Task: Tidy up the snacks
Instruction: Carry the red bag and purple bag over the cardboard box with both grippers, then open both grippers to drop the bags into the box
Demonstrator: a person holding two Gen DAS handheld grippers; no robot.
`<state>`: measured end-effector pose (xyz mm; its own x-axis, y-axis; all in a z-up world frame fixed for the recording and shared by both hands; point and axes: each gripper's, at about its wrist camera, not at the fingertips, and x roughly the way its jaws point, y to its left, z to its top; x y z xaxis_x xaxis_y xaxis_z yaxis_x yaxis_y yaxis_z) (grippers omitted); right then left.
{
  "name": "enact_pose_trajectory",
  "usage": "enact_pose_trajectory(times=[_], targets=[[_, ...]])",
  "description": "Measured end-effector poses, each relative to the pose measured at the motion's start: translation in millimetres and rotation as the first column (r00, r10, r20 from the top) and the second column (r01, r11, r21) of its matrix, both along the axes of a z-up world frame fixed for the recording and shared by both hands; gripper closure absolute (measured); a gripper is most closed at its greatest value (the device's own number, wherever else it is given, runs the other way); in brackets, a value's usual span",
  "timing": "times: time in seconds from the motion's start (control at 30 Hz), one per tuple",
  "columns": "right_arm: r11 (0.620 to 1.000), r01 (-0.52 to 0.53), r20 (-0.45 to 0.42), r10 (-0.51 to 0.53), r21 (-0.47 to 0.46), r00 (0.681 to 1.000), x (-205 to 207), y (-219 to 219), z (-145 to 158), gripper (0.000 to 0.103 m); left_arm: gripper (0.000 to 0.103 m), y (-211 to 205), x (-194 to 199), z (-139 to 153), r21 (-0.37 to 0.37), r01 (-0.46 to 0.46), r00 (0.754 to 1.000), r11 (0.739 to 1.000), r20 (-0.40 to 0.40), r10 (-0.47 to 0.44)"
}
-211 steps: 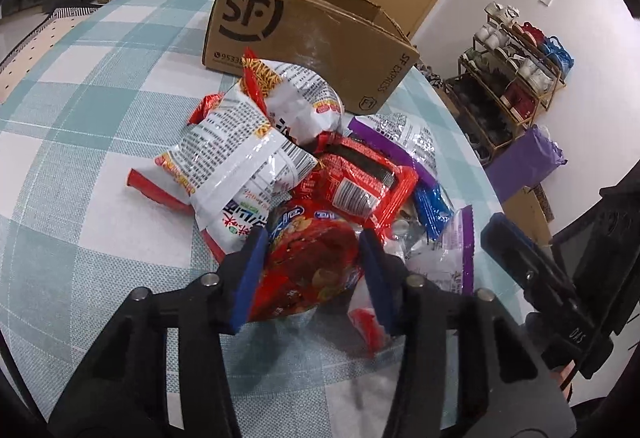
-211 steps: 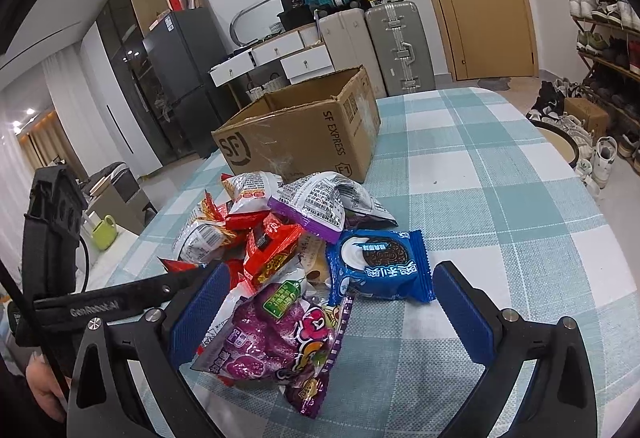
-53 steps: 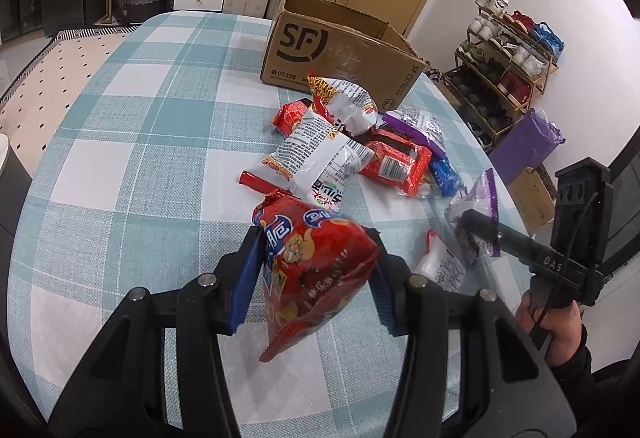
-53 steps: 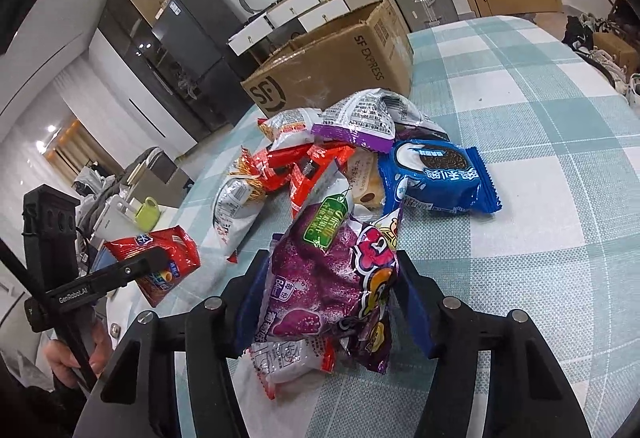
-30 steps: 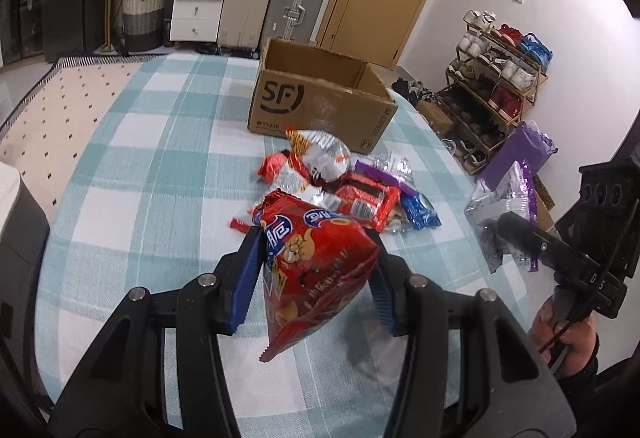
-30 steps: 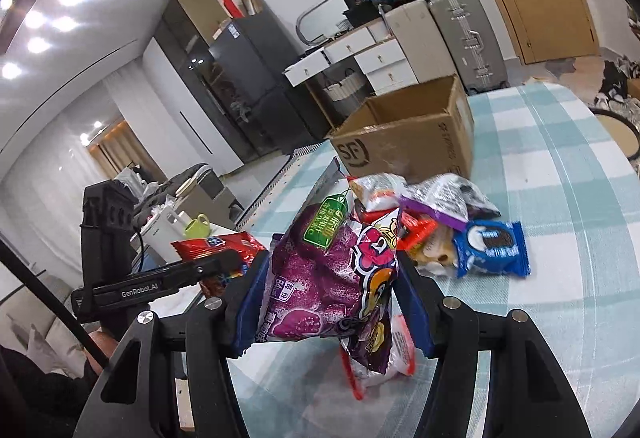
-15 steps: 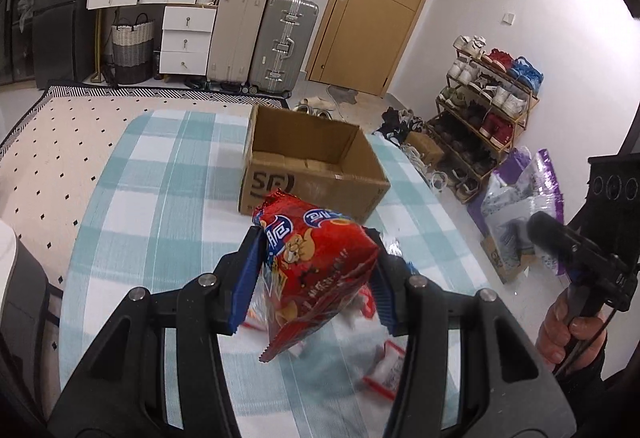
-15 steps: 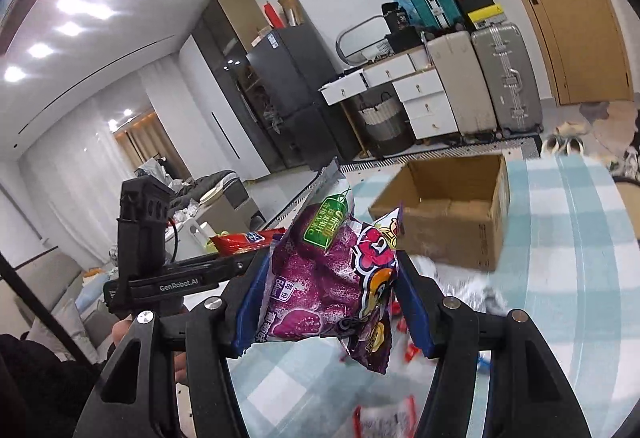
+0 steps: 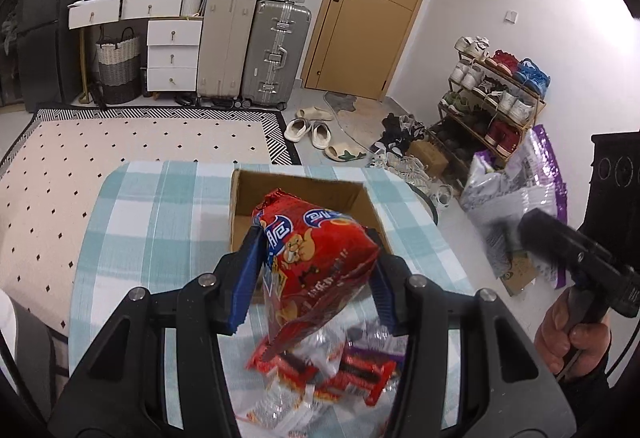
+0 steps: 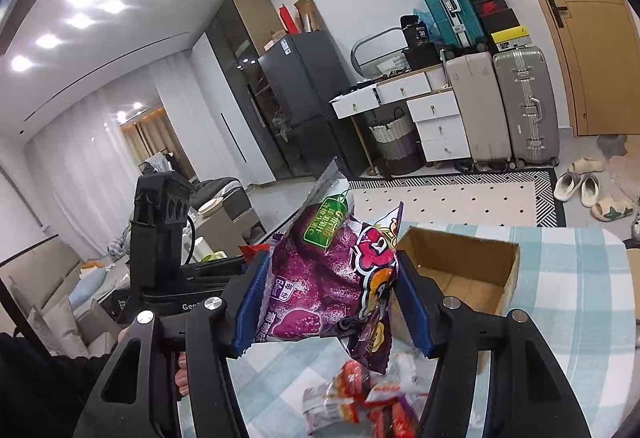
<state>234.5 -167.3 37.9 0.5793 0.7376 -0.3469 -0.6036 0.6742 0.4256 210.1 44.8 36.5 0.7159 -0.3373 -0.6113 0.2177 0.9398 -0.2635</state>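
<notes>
My left gripper (image 9: 314, 278) is shut on a red snack bag (image 9: 316, 262), held high above the table in front of the open cardboard box (image 9: 304, 194). My right gripper (image 10: 334, 308) is shut on a purple snack bag (image 10: 332, 278), also lifted, with the same box (image 10: 460, 270) just behind and right of it. In the left wrist view the right gripper (image 9: 560, 242) shows at the right edge, carrying its silver-purple bag (image 9: 516, 194). A blurred heap of red and white snack packets (image 9: 320, 370) lies on the checked tablecloth below; this heap of packets (image 10: 360, 398) also shows under the right gripper.
The teal-and-white checked table (image 9: 160, 206) ends just beyond the box. Past it are a dotted rug (image 9: 140, 142), suitcases (image 9: 276, 54), a drawer unit (image 9: 172, 54), slippers (image 9: 316, 130) and a shoe rack (image 9: 492, 106). A person's hand (image 9: 568, 330) grips the right tool.
Both grippers have risen and moved toward the box with their bags still held. The snack heap has dropped low in both views, and the box's open top now shows.
</notes>
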Motion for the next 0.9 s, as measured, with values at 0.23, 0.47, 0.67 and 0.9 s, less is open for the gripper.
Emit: enact_pose_trajectory(times=[0.23,0.47,0.67,0.9], targets=[[0.999,0.024,-0.056,-0.025,-0.023,0.998,76,0,-16,0.042,0.056,-20,78,-1,0.018,0.014,0.999,1.0,-0.045,-0.013],[0.996,0.025,-0.136,-0.036,-0.086,0.99,126,9,-63,0.042,0.056,-37,144,-45,0.048,0.024,0.991,0.999,-0.134,-0.017],[0.994,0.019,-0.203,-0.041,-0.111,0.978,155,15,-108,0.042,0.056,-38,168,-94,0.046,0.016,0.979,0.999,-0.203,-0.006],[0.992,0.031,-0.254,-0.062,-0.123,0.965,171,19,-143,0.04,0.056,-27,180,-123,0.01,-0.008,0.979,1.0,-0.205,0.01]])
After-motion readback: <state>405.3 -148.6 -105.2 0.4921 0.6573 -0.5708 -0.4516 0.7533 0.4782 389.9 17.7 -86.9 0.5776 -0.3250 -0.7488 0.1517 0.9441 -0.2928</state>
